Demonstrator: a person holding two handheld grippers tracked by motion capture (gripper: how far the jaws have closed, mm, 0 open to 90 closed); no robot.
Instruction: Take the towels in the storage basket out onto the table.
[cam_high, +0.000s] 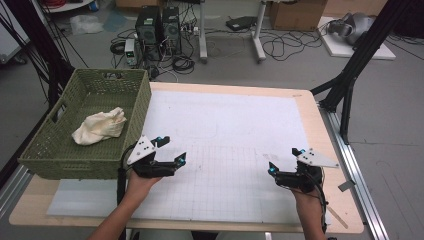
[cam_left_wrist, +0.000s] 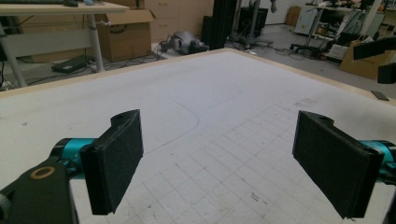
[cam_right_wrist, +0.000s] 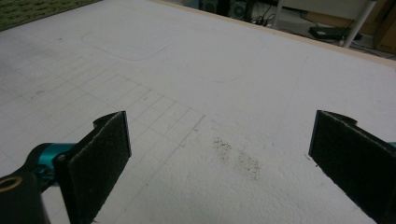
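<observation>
A green woven basket (cam_high: 107, 161) stands on the table's left side, and a crumpled cream cloth (cam_high: 100, 127) lies inside it. Just right of the basket's near corner my left gripper (cam_high: 171, 150) is held open above the white gridded mat (cam_high: 225, 130). Its jaws stand wide apart in the left gripper view, and the left gripper (cam_left_wrist: 219, 165) has nothing between them. My right gripper (cam_high: 284, 161) hovers open near the mat's right front. In the right gripper view the right gripper (cam_right_wrist: 219, 158) spans bare mat (cam_right_wrist: 210, 70) with a dark smudge (cam_right_wrist: 238, 156).
The wooden table edge (cam_high: 320, 120) borders the mat on the right. Beyond the table are computer towers (cam_high: 159, 25), floor cables and cardboard boxes (cam_high: 295, 12). Black stand legs (cam_high: 350, 75) rise at the right.
</observation>
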